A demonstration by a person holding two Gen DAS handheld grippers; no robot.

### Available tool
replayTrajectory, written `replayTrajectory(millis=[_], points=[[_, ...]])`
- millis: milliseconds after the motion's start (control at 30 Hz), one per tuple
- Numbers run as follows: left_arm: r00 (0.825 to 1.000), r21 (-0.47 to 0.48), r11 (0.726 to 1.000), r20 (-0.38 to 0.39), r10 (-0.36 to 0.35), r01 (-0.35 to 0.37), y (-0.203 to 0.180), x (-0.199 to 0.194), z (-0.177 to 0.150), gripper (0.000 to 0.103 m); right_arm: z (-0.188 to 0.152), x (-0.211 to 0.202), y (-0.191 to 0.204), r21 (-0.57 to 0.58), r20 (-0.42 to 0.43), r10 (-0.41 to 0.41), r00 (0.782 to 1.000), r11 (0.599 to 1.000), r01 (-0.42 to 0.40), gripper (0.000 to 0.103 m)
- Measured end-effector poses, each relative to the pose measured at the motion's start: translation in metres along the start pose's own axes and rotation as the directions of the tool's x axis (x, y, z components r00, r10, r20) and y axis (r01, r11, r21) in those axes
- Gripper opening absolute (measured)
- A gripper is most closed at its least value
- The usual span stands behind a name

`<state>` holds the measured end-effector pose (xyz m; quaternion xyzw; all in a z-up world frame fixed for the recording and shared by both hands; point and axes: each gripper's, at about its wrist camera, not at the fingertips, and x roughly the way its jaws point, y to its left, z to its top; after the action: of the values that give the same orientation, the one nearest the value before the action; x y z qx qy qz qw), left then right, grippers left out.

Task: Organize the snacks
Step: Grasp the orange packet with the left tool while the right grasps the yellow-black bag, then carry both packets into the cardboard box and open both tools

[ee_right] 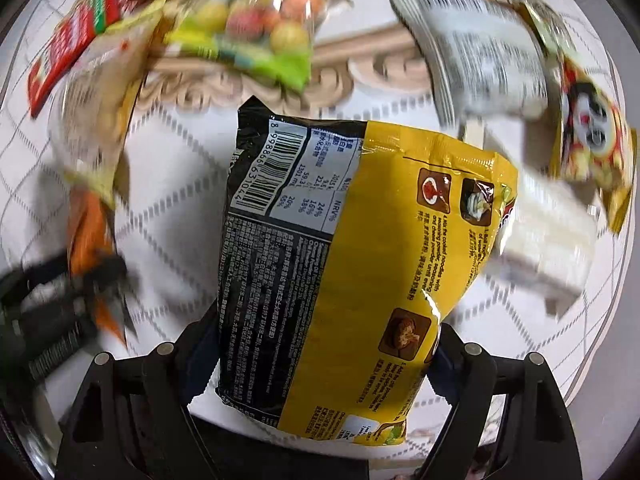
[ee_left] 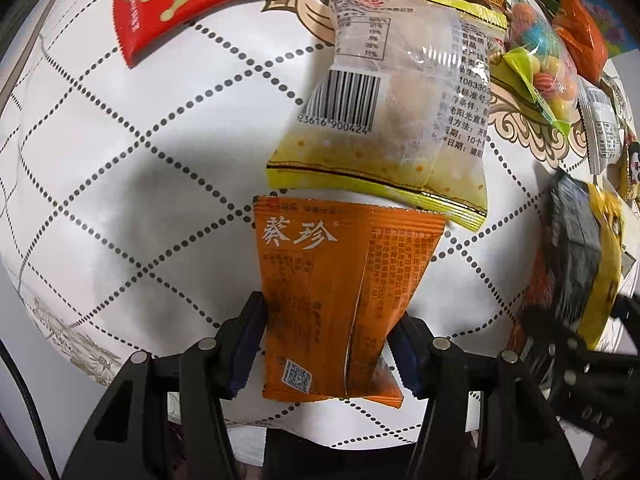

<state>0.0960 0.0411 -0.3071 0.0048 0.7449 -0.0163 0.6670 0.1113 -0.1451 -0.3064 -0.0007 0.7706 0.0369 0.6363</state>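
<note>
- The left gripper (ee_left: 326,344) fills the bottom centre of the left wrist view, its jaws clenched on the lower sides of a flat orange foil snack packet with white characters (ee_left: 344,288).
- That orange packet stands up from the jaws toward mid-frame, over a white bench with a dotted diamond pattern (ee_left: 140,184).
- Just above it lies a clear-and-yellow plastic snack bag with a barcode (ee_left: 396,112), its lower edge just overlapping the orange packet's top right corner.
- A red sachet with a cream splash design (ee_left: 176,8) sits at the upper left; a clear bag of coloured round candies (ee_left: 540,64) sits at the upper right.
- In the right wrist view, the right gripper (ee_right: 320,360) occupies the bottom centre, its jaws grasping a large black-and-yellow plastic noodle packet (ee_right: 340,272) at both sides.
- The noodle packet rises through the middle of that frame; the surroundings are motion-blurred.
- A blurred white rectangular block (ee_right: 548,240) lies at the right of that frame, beside the noodle packet.
</note>
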Motion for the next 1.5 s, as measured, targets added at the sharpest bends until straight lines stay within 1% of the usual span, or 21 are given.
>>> replayTrajectory(millis=[133, 200, 267, 367, 433, 567, 667, 733, 767, 867, 900, 933, 1000, 1033, 1100, 1167, 1233, 1300, 1367, 1467, 1500], points=[[0.999, 0.021, 0.999, 0.041, 0.024, -0.025, -0.01, -0.008, 0.0, 0.054, 0.004, 0.004, -0.007, 0.096, 0.021, 0.043, 0.999, 0.994, -0.045, 0.089], [0.998, 0.018, 1.0, 0.052, 0.024, -0.025, -0.017, -0.017, 0.0, 0.052, 0.005, 0.008, -0.008, 0.157, 0.037, 0.042, 0.998, 0.986, -0.047, 0.089], [0.998, 0.012, 1.0, 0.058, 0.018, -0.019, -0.017, -0.022, -0.006, 0.05, 0.005, 0.009, -0.005, 0.173, 0.068, 0.025, 0.997, 0.984, -0.037, 0.087], [0.998, 0.022, 1.0, 0.06, 0.003, -0.004, -0.014, -0.028, -0.022, 0.049, -0.017, 0.007, 0.002, 0.186, 0.112, 0.01, 0.994, 0.982, -0.031, 0.087], [0.998, 0.029, 1.0, 0.069, -0.001, 0.0, -0.012, -0.033, -0.031, 0.049, -0.042, 0.008, -0.001, 0.196, 0.134, 0.023, 0.991, 0.979, -0.049, 0.087], [0.995, 0.044, 0.998, 0.09, -0.037, 0.033, -0.005, -0.045, -0.057, 0.048, -0.064, -0.002, 0.009, 0.209, 0.183, 0.056, 0.982, 0.973, -0.095, 0.087], [0.989, 0.051, 0.996, 0.119, -0.084, 0.078, -0.004, -0.073, -0.068, 0.048, -0.071, -0.02, 0.006, 0.212, 0.223, 0.103, 0.969, 0.965, -0.152, 0.087], [0.982, 0.062, 0.992, 0.147, -0.115, 0.107, -0.006, -0.096, -0.068, 0.048, -0.078, -0.041, 0.007, 0.204, 0.267, 0.139, 0.954, 0.959, -0.197, 0.087], [0.976, 0.067, 0.989, 0.165, -0.139, 0.129, -0.008, -0.111, -0.067, 0.048, -0.08, -0.05, 0.005, 0.2, 0.285, 0.15, 0.947, 0.956, -0.212, 0.087], [0.954, 0.084, 0.977, 0.216, -0.21, 0.196, -0.017, -0.157, -0.058, 0.048, -0.079, -0.096, 0.002, 0.181, 0.351, 0.204, 0.914, 0.943, -0.28, 0.087], [0.946, 0.088, 0.973, 0.231, -0.229, 0.214, -0.022, -0.171, -0.053, 0.048, -0.073, -0.115, 0.0, 0.171, 0.371, 0.218, 0.903, 0.939, -0.297, 0.087], [0.936, 0.098, 0.967, 0.247, -0.252, 0.235, -0.024, -0.185, -0.044, 0.048, -0.071, -0.13, -0.011, 0.16, 0.387, 0.227, 0.894, 0.938, -0.308, 0.087], [0.919, 0.107, 0.957, 0.269, -0.289, 0.27, -0.03, -0.212, -0.018, 0.048, -0.058, -0.165, -0.023, 0.131, 0.436, 0.242, 0.867, 0.936, -0.327, 0.087], [0.915, 0.107, 0.955, 0.276, -0.295, 0.276, -0.041, -0.223, -0.001, 0.048, -0.052, -0.178, -0.03, 0.119, 0.451, 0.251, 0.856, 0.934, -0.336, 0.087], [0.909, 0.097, 0.955, 0.295, -0.295, 0.279, -0.049, -0.239, 0.028, 0.048, -0.025, -0.209, -0.039, 0.086, 0.49, 0.273, 0.828, 0.93, -0.357, 0.087], [0.905, 0.092, 0.957, 0.31, -0.291, 0.276, -0.061, -0.256, 0.071, 0.048, -0.002, -0.233, -0.054, 0.062, 0.507, 0.275, 0.817, 0.934, -0.352, 0.087], [0.906, 0.081, 0.96, 0.317, -0.281, 0.269, -0.073, -0.269, 0.114, 0.048, 0.036, -0.253, -0.065, 0.042, 0.527, 0.27, 0.806, 0.939, -0.342, 0.087], [0.912, 0.075, 0.965, 0.316, -0.264, 0.253, -0.085, -0.274, 0.154, 0.049, 0.077, -0.266, -0.074, 0.028, 0.534, 0.254, 0.806, 0.948, -0.318, 0.087], [0.921, 0.058, 0.969, 0.303, -0.246, 0.239, -0.095, -0.274, 0.199, 0.049, 0.116, -0.273, -0.083, 0.02, 0.528, 0.245, 0.813, 0.954, -0.3, 0.087], [0.941, 0.035, 0.973, 0.248, -0.23, 0.229, -0.106, -0.251, 0.263, 0.049, 0.187, -0.266, -0.094, 0.013, 0.498, 0.223, 0.838, 0.964, -0.264, 0.087], [0.947, 0.027, 0.974, 0.23, -0.224, 0.224, -0.108, -0.242, 0.278, 0.049, 0.207, -0.259, -0.099, 0.015, 0.486, 0.223, 0.845, 0.965, -0.263, 0.087]])
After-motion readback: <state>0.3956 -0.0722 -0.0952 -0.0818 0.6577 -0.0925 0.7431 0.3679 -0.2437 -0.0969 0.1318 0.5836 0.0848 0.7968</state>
